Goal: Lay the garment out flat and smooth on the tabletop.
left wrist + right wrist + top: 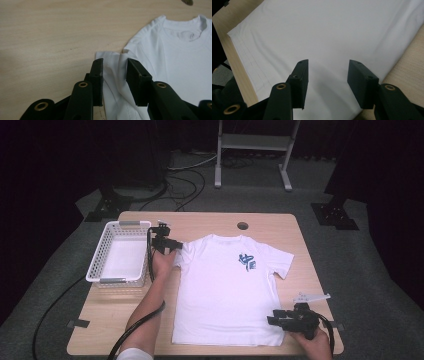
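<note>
A white T-shirt (225,290) with a small blue print on the chest lies flat, front up, on the wooden table (210,220). My left gripper (167,244) is at the shirt's left sleeve. In the left gripper view it (115,65) stands open, with the sleeve's edge (112,72) lying loose between the jaws. My right gripper (277,321) is at the shirt's bottom right corner. In the right gripper view it (328,65) is open, low over the smooth cloth (324,32) near the hem.
A white plastic basket (119,224) with nothing in it stands at the table's left, close beside my left hand. A round cable hole (242,225) sits near the far edge. The table's near edge runs just below the hem.
</note>
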A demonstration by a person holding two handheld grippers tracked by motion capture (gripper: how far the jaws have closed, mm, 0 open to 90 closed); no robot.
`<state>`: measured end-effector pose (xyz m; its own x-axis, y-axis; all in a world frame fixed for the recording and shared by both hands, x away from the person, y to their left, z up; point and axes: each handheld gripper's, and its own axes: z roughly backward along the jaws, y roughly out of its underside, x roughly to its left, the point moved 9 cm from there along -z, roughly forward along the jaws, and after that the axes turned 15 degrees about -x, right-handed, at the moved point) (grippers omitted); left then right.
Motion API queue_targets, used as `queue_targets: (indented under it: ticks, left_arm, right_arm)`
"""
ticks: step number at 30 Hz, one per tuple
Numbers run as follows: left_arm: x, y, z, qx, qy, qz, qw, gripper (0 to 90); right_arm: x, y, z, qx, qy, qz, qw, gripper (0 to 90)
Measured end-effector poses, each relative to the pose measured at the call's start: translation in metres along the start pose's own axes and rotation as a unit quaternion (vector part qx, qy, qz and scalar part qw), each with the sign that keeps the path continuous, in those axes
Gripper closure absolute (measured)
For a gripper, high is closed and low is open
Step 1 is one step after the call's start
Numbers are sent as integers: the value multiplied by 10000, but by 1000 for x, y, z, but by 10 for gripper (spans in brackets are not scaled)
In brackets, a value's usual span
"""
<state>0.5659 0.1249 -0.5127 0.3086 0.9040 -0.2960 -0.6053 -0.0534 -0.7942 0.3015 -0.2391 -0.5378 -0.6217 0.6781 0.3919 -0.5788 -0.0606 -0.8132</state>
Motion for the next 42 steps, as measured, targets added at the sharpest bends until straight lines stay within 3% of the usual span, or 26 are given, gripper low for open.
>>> queue_targets:
  ticks: [2,5,8,10,12,14,16,18,20,22,23,26,28,30,31,34,37,40,42]
  left_arm:
    - [-1,1,-2,22,82,105,9999,657]
    - [-6,3,-7,140,393,263,9988,631]
    - [-10,5,-11,241,479,200,9984,623]
    - [-12,7,-13,357,531,114,9979,685]
    - [-11,9,-13,428,451,-25,9981,805]
    - [-8,8,-10,353,226,-103,9991,866]
    - [-5,5,-4,168,-10,-142,9998,881]
    - [-2,0,5,-177,-253,-168,9994,883]
    - [-1,-7,13,-589,-333,-54,9977,840]
    - [1,-8,17,-646,-327,130,9973,669]
    - [1,-7,19,-651,-329,143,9972,663]
    - [4,-3,21,-571,-350,96,9977,656]
    - [3,1,21,-524,-256,160,9982,656]
    - [0,4,21,-518,-73,136,9985,656]
    - [-5,6,19,-447,98,158,9988,655]
    - [-12,16,14,-170,307,128,9993,653]
    - [-11,26,9,81,292,227,9993,641]
    - [-9,29,10,51,277,369,9989,625]
    - [-9,30,12,77,169,299,9994,609]
  right_arm:
    - [0,0,0,-3,7,-20,10000,512]
    - [0,0,0,12,8,-4,10000,513]
    - [0,0,0,22,27,-6,10000,512]
    - [1,0,0,26,48,-3,10000,510]
    - [1,0,0,22,74,16,10000,507]
    - [1,0,0,20,90,15,10000,506]
    - [2,0,-1,25,105,6,9999,504]
    - [2,0,-1,42,120,11,9999,504]
    - [3,0,-1,54,124,39,9999,503]
    - [4,0,-2,76,128,76,9999,503]
    - [4,0,-2,76,132,86,9998,503]
    - [4,0,-3,98,132,91,9998,503]
    - [5,0,-4,105,137,110,9998,503]
    - [5,-1,-4,104,144,123,9998,503]
    - [5,-1,-4,107,147,123,9998,501]
    - [5,-1,-5,135,128,109,9998,499]
    - [6,-2,-6,167,136,138,9997,497]
    - [6,-1,-6,161,136,158,9997,494]
    - [6,-1,-6,137,132,138,9997,494]
